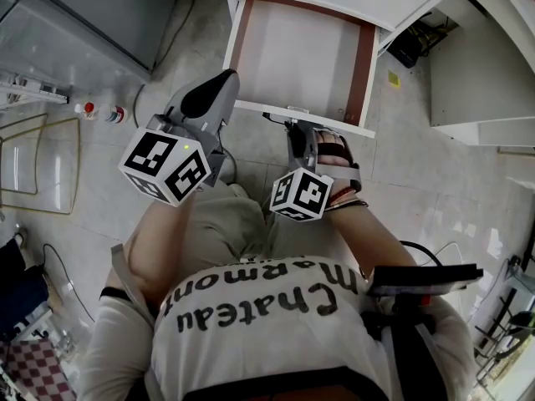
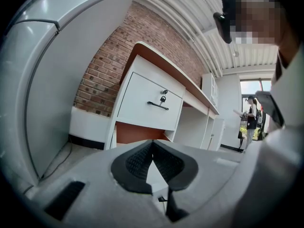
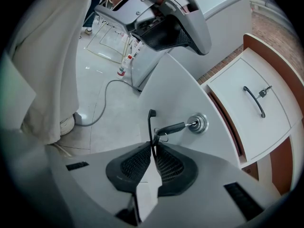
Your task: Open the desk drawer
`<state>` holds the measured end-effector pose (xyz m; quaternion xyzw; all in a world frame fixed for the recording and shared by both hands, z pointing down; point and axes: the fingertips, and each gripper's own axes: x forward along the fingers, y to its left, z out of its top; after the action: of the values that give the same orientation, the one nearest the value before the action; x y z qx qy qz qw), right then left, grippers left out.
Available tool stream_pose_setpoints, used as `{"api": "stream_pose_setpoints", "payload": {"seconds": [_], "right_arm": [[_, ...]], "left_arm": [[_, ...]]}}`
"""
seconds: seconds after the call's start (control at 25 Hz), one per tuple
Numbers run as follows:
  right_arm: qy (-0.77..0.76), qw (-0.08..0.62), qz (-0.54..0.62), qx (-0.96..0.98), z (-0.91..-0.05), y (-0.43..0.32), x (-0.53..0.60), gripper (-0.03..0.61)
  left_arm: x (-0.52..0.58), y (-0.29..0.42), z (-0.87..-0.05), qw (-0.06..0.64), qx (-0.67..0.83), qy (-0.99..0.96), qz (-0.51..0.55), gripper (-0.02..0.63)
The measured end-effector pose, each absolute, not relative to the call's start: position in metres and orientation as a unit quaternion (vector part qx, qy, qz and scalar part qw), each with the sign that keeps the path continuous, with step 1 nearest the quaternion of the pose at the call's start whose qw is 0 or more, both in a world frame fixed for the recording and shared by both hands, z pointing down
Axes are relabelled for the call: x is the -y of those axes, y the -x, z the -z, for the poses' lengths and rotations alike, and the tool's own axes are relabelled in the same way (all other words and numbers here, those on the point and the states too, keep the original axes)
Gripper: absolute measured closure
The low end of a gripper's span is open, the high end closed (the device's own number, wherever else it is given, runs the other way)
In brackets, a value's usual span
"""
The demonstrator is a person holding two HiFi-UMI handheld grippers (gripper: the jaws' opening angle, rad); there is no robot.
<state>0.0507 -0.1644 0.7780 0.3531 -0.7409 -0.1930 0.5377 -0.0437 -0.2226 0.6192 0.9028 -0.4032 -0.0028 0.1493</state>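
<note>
The lower desk drawer point(image 1: 297, 53) stands pulled out, with a bare pale bottom and brown side walls. My right gripper point(image 1: 294, 129) is at its white front panel point(image 1: 334, 124), shut on the thin black handle point(image 3: 151, 125), which runs between the pads. A key sits in the lock point(image 3: 198, 123) beside the handle. The upper drawer point(image 3: 249, 106) is closed, with its own black handle point(image 3: 254, 101). My left gripper point(image 1: 219, 82) hovers to the left of the front panel, off the drawer. Its jaws point(image 2: 152, 146) are shut on nothing.
A grey cabinet point(image 1: 84, 19) stands at the left, with small bottles point(image 1: 102, 113) and a cable point(image 1: 182, 23) on the tiled floor beside it. A glass frame point(image 1: 38, 161) lies at the far left. A person point(image 2: 251, 120) stands far off by the doorway.
</note>
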Motion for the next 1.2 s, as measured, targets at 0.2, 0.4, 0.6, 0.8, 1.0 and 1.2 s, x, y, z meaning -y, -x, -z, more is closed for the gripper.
{"api": "stream_pose_setpoints", "payload": {"seconds": [0.2, 0.4, 0.6, 0.8, 1.0, 1.2], "right_arm": [[-0.356, 0.532, 0.196, 0.743, -0.783, -0.050, 0.163, 0.545], [-0.358, 0.528, 0.197, 0.744, -0.783, -0.051, 0.163, 0.545], [-0.362, 0.513, 0.191, 0.754, -0.787, -0.050, 0.161, 0.545], [-0.363, 0.503, 0.191, 0.761, -0.793, -0.049, 0.159, 0.545], [-0.367, 0.493, 0.205, 0.762, -0.795, -0.049, 0.158, 0.545], [-0.371, 0.491, 0.224, 0.756, -0.796, -0.051, 0.156, 0.543]], "left_arm": [[0.220, 0.039, -0.619, 0.144, 0.393, -0.908, -0.001, 0.598], [0.219, 0.036, -0.610, 0.134, 0.387, -0.912, 0.006, 0.598], [0.212, 0.044, -0.605, 0.114, 0.384, -0.916, 0.011, 0.598], [0.211, 0.060, -0.619, 0.114, 0.404, -0.908, -0.018, 0.598], [0.215, 0.064, -0.624, 0.120, 0.400, -0.909, -0.022, 0.598], [0.217, 0.061, -0.626, 0.147, 0.390, -0.908, -0.034, 0.598]]}}
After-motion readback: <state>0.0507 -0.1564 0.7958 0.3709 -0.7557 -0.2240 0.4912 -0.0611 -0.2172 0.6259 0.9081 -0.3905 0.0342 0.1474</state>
